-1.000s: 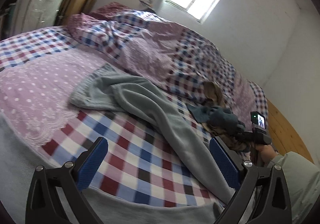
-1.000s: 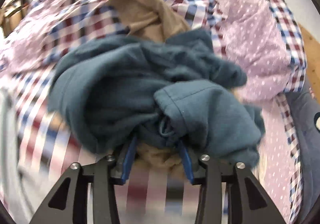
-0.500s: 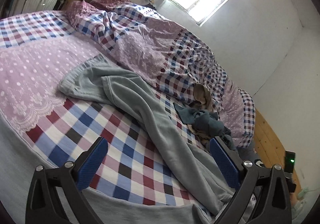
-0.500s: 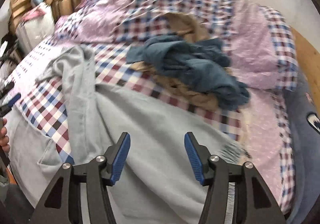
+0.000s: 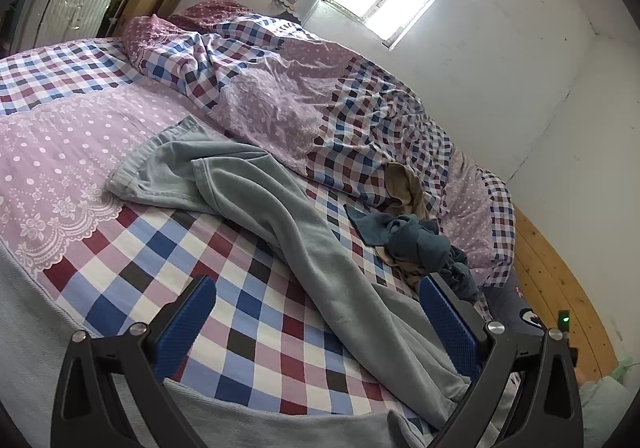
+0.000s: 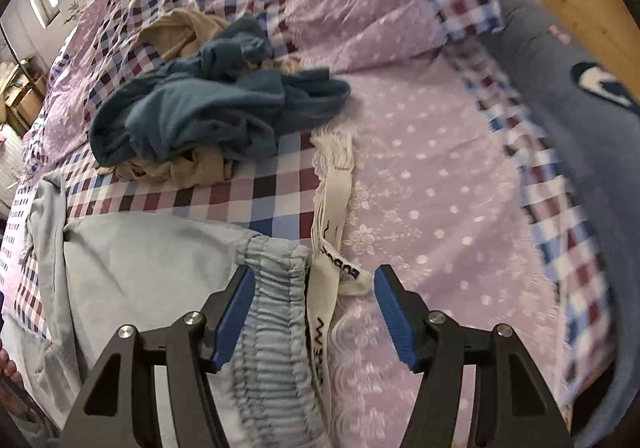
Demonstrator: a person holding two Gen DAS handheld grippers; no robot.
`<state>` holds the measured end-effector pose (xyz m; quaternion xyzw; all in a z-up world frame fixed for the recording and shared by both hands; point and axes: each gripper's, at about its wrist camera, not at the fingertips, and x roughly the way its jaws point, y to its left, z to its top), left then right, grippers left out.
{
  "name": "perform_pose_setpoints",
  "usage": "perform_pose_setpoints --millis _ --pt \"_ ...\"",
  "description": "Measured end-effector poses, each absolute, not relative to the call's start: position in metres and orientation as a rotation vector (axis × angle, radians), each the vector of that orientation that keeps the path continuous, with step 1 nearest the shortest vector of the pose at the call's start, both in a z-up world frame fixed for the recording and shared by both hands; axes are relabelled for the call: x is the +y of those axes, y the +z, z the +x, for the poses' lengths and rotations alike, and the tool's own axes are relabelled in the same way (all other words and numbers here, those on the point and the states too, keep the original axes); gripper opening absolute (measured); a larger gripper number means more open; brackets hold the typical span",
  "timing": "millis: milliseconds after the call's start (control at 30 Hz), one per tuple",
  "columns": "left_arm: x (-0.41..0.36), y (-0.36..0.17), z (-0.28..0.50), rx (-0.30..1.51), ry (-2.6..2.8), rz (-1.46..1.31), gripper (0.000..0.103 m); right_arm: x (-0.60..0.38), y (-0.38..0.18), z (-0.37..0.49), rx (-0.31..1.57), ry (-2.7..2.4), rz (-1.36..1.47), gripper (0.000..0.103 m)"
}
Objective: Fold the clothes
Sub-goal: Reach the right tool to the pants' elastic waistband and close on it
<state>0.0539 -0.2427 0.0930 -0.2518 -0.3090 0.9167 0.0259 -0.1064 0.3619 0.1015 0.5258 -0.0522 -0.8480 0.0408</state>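
Grey-blue sweatpants (image 5: pixel 280 224) are sprawled unfolded across the checked bed (image 5: pixel 132 268), one leg twisted over. Right claw (image 6: pixel 312 312) is spread wide around the elastic waistband (image 6: pixel 272 308) and its white drawstring (image 6: pixel 332 216), gripping nothing. Left claw (image 5: pixel 316 324) hangs released over the leg. Looks like the grab-the-waistband step; next it needs to clamp on and pull flat. Teal top (image 6: pixel 208 108) sits crumpled nearby.

The bed (image 5: pixel 132 268) has a checked and lilac dotted cover. On it lie grey-blue trousers (image 5: pixel 280 216), a teal garment (image 6: pixel 208 112), a beige garment (image 6: pixel 176 28) and a crumpled quilt (image 5: pixel 304 88).
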Motion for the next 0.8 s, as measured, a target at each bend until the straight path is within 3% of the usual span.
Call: perform_pose_setpoints --millis 267,467,800 --pt "-0.227 0.092 0.048 -0.916 2.842 -0.766 0.103 0.346 0.077 -0.112 -0.181 -2.521 1.574 0.063" --pt "-0.221 0.091 0.045 -0.910 2.838 -0.770 0.103 0.337 0.060 -0.117 -0.181 -2.471 1.603 0.044" --pt "-0.220 0.089 0.043 -0.936 2.827 -0.778 0.103 0.342 0.055 -0.135 -0.200 -2.487 1.610 0.041"
